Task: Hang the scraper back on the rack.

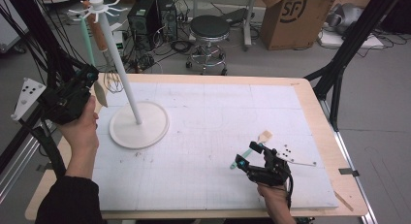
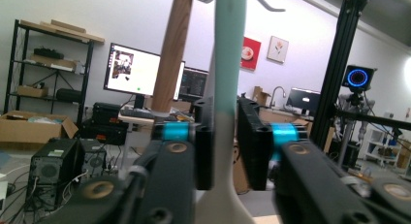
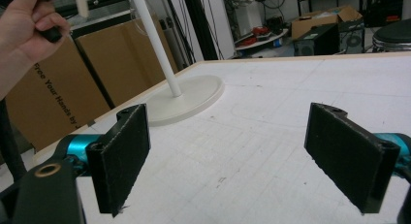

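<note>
Left gripper (image 1: 89, 81) up beside the white rack (image 1: 138, 124), jaws loosely flanking the hanging mint-handled spatula (image 2: 228, 64), seemingly not pinching it; a wooden-handled utensil (image 2: 172, 54) hangs alongside. Over on the right, the right gripper (image 1: 249, 156) sits low over the table (image 1: 218, 112), jaws wide apart, empty.

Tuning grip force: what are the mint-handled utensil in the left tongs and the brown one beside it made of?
Mint-handled utensil: looks like matte silicone or plastic, smooth, mint fading to cream. Brown utensil handle: likely wood, with faint grain and a satin finish.
</note>
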